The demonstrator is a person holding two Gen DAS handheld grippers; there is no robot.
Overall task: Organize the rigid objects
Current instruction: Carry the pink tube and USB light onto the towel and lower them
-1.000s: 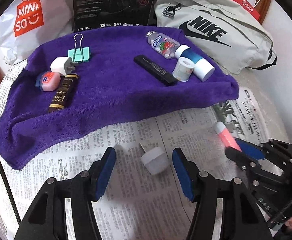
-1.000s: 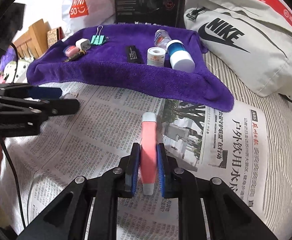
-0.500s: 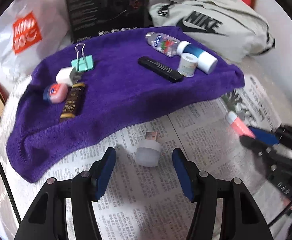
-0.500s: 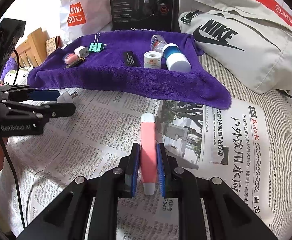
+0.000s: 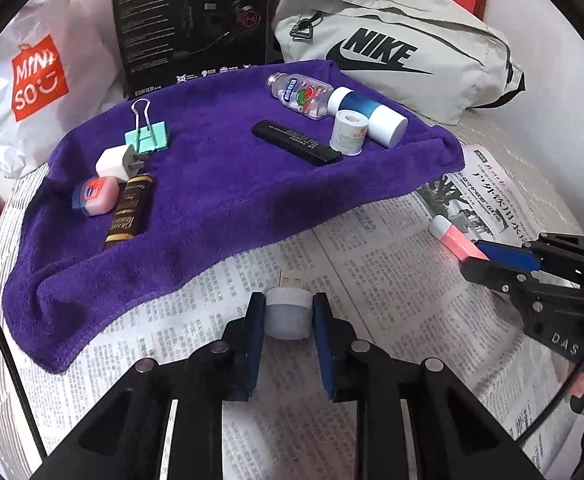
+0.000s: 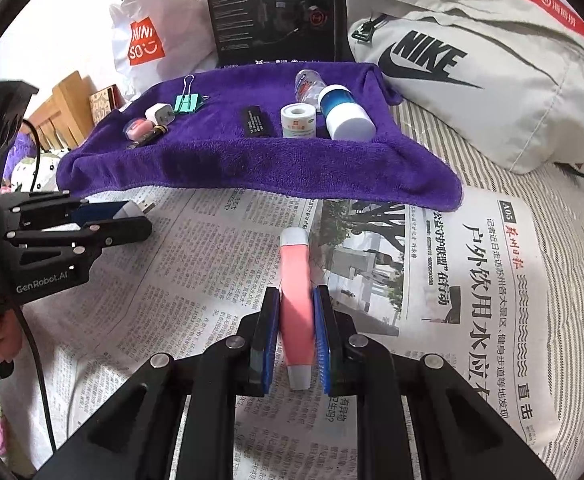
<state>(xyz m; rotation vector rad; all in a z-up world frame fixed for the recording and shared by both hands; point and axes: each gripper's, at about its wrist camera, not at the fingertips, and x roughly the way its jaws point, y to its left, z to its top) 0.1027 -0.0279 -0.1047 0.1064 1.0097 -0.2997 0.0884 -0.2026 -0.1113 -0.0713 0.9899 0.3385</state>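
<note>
Since both grippers are loaded, drops are our main worry: the left gripper (image 5: 287,316) pinches the white USB plug (image 5: 287,314) by its rounded body, so it could twist out; the right gripper (image 6: 298,334) clamps the pink tube (image 6: 296,284) low, nose free to swing. Both sit over the newspaper (image 6: 444,280), near the towel (image 5: 219,184) edge. Towel middle is open between the black stick (image 5: 296,143) and brown tube (image 5: 129,210); ends are crowded.
</note>
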